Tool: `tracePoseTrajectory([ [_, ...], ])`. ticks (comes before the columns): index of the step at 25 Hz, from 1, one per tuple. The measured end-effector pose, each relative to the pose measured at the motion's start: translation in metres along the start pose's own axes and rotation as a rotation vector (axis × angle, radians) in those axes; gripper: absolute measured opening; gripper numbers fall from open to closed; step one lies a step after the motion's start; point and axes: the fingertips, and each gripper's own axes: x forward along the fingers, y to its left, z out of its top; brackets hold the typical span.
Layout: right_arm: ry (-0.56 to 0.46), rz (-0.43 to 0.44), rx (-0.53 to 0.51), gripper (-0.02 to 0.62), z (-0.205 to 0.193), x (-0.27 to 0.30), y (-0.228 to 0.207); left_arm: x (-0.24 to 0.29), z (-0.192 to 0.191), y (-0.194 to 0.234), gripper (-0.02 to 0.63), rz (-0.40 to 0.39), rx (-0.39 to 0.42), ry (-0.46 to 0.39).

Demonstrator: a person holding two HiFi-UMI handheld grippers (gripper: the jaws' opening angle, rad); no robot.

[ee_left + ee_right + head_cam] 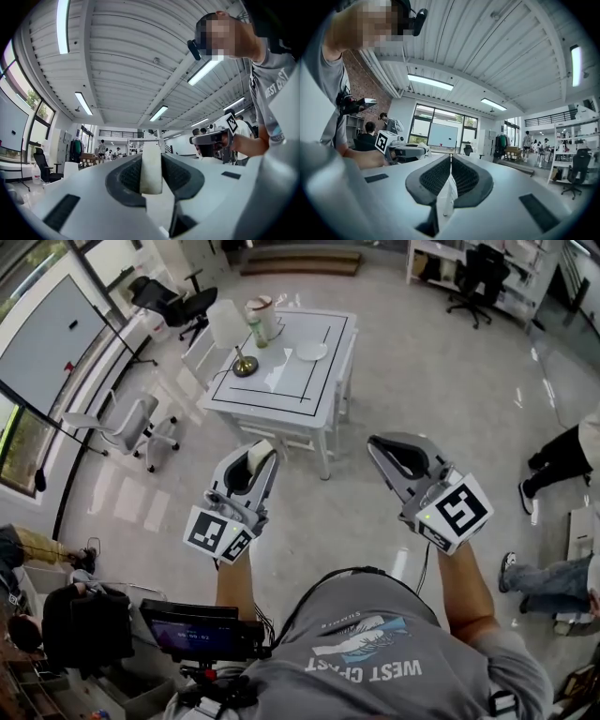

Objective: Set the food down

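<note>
While the left tongs (263, 450) clamp the food (151, 169), a pale cream slab seen edge-on, smooth, matt and rounded at its top, it stands upright between the dark ribbed pads (126, 176) and fills the gap from one to the other. Held in the air over the floor, it is short of the near edge of the white counter (291, 381), which carries a lamp (230, 334), a cup (262, 317) and a plate (311, 351). At the right tongs (375, 442) the pads are pressed together along one thin seam.
</note>
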Motion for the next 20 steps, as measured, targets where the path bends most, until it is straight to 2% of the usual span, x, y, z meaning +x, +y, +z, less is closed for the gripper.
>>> tracePoseTrajectory([
  [7,0.012,0.02,0.033,0.009,-0.016,0.013,-0.024,0.026,-0.012,0.01,0.101,0.007,-0.018,0.02],
  [11,0.026,0.006,0.047,0.009,-0.027,0.034,-0.034,0.038,-0.024,0.03,0.101,-0.009,-0.033,0.022],
  [20,0.041,-0.072,0.043,0.009,-0.022,0.092,-0.056,0.067,-0.024,0.095,0.101,-0.09,-0.047,-0.004],
])
